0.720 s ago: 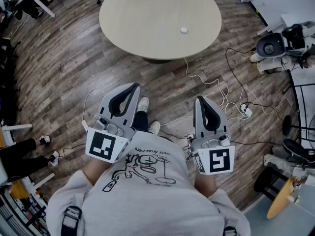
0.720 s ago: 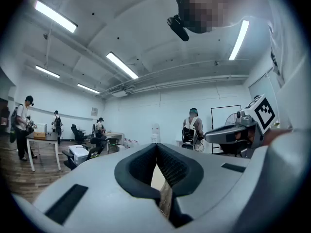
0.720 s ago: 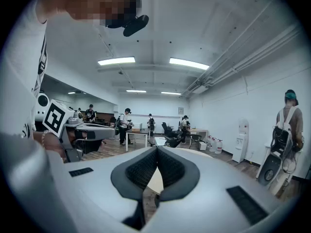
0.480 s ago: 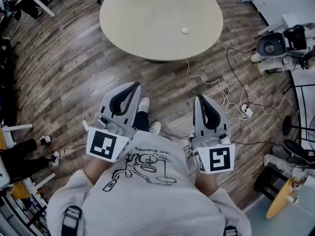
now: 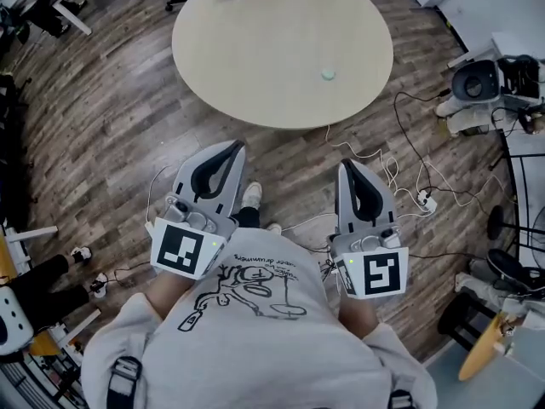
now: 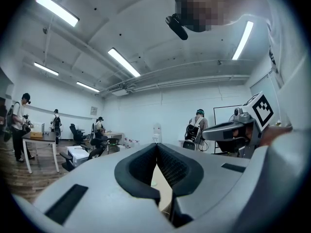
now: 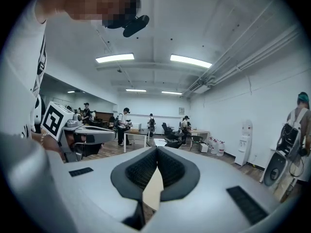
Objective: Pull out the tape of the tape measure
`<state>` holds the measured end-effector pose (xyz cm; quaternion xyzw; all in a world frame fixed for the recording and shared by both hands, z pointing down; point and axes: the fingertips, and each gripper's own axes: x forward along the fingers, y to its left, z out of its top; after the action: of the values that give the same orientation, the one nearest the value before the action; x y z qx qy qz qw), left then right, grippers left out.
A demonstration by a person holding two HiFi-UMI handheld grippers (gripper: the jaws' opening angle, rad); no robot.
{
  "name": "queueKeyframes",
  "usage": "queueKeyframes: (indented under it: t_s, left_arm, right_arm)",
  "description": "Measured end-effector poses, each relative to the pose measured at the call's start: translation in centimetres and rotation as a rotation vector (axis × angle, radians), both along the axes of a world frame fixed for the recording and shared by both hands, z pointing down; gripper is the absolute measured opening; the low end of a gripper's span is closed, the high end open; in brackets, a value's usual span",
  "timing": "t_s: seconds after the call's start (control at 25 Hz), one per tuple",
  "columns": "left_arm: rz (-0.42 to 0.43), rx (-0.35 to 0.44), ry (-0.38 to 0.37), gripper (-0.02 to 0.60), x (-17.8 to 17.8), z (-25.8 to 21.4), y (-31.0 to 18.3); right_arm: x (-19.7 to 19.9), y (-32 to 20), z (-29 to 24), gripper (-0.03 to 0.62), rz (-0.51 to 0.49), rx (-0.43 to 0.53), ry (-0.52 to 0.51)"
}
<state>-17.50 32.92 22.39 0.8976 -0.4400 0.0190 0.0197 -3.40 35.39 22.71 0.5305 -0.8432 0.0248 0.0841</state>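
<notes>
Tape measure [image 5: 328, 74] rests on the round table [image 5: 255, 49].

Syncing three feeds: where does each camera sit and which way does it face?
Head view: on the head, steeply down at round table, floor; shows torso, left gripper, right gripper.
Left gripper view: on that gripper, about level across the room; its shut jaws.
Right gripper view: likewise; shut jaws.
Shared: each gripper view shows the other gripper.
</notes>
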Motion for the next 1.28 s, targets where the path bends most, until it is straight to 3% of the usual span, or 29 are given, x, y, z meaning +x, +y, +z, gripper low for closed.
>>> queueKeyframes:
  t_s: [0.12,0.4,0.76,1.0,1.28]
  left_arm:
    - [-0.003,0.000,0.038,0.021,-1.2,-0.2,-3.1]
    - [0.029,-0.022,0.004,0.021,-3.8,0.7,-9.3]
    - [0.050,-0.047,0.006,0.021,-5.3,2.0,-13.7]
    - [0.060,-0.065,0.002,0.021,-5.1,3.2,-15.2]
    - [0.060,-0.058,-0.007,0.021,-3.2,3.2,-18.2]
  right_arm:
    - [-1.2,-2.9,0.0,0.009,0.007,-0.003,0.005]
    - [-3.8,-8.9,0.0,0.009,0.033,-0.019,0.018]
    - [-4.5,-12.8,1.2,0.009,0.091,-0.039,0.014]
    - [-4.5,-14.4,2.6,0.009,0.101,-0.058,0.008]
    - [-1.8,-17.5,4.0,0.009,0.132,-0.069,0.014]
